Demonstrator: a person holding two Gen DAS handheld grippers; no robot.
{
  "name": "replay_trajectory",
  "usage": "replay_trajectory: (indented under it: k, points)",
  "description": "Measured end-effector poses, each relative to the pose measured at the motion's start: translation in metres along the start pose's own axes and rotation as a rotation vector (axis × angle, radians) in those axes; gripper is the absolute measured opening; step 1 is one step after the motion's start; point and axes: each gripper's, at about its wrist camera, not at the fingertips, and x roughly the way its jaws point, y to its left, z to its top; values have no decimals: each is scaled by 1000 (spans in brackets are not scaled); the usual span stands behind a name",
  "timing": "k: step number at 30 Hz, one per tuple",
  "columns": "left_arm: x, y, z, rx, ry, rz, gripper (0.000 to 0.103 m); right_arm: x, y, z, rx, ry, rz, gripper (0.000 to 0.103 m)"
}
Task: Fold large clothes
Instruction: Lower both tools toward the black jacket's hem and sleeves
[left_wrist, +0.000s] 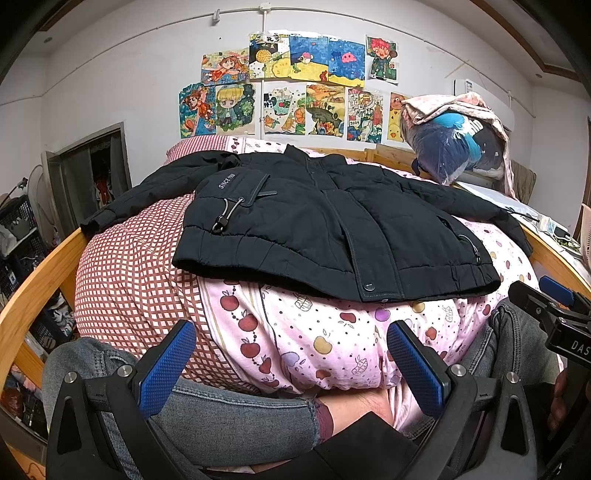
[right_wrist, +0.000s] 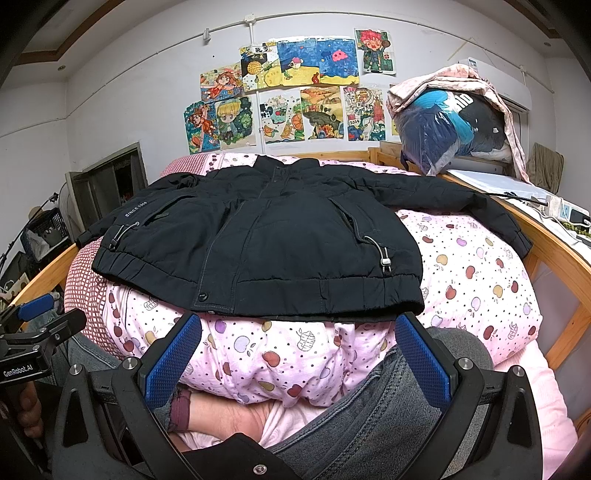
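A big black jacket lies spread out flat on top of a puffy pink quilt with little apples on it. The quilt sits on a bed with a wooden rail. The jacket's front faces up, and its sleeves reach out to both sides.

The left claw is wide apart and holds nothing. It hangs low, near the bottom edge of the jacket but not touching it. The right claw is wide apart too, just below the jacket's hem.

A person in grey jeans sits at the foot of the bed. Bright drawings are stuck on the wall behind.
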Motion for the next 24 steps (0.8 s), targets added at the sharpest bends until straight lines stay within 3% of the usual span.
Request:
replay_trajectory:
  k: [5, 10, 24]
  points:
    - [11, -5, 7, 15, 37, 4, 103, 1, 0, 0, 4, 13, 2, 102]
    - [31, -2, 31, 7, 74, 6, 103, 21, -8, 12, 33, 82, 34, 102]
    - [89, -26, 139, 104, 54, -16, 103, 70, -15, 106, -3, 49, -70, 102]
